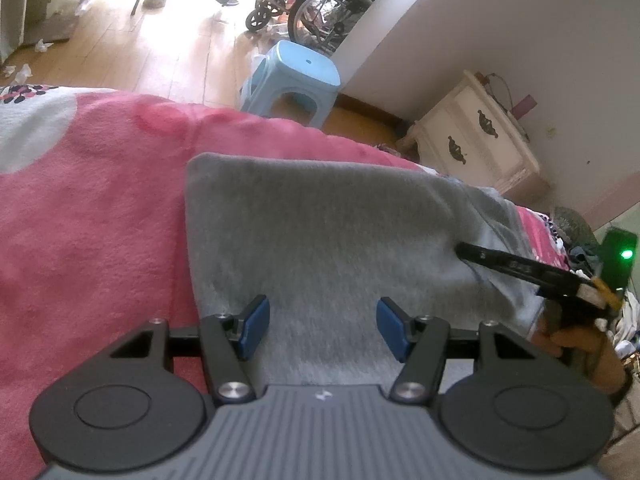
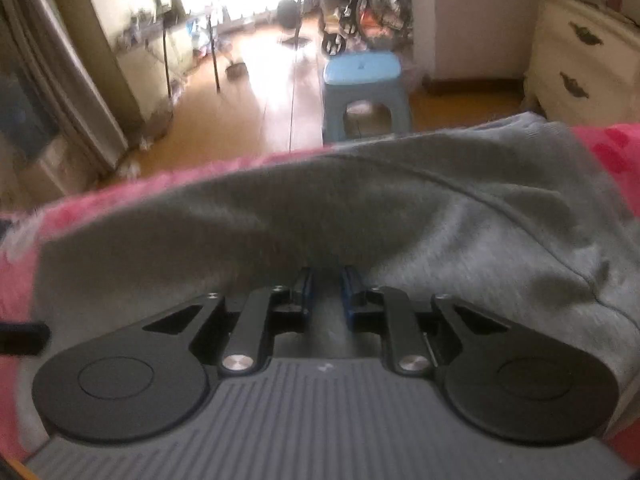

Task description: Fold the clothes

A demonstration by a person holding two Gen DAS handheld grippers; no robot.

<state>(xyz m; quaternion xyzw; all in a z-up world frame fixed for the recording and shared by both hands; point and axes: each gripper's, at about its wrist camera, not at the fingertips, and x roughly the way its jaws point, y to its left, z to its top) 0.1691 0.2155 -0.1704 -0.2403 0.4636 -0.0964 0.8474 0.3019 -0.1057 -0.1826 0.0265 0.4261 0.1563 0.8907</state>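
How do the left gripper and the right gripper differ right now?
The left gripper stands wide open over the grey garment, its blue pads apart with nothing pinched; the right gripper shows only a narrow gap. The left wrist view is sharp, the right wrist view blurred. Both point down at the same garment on the pink blanket.

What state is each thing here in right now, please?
Grey garment: folded, flat on the pink blanket.
Left gripper: open above the garment, holding nothing.
Right gripper: narrowly open, garment fold between its pads.
Nightstand: drawers shut.
Stool: upright.
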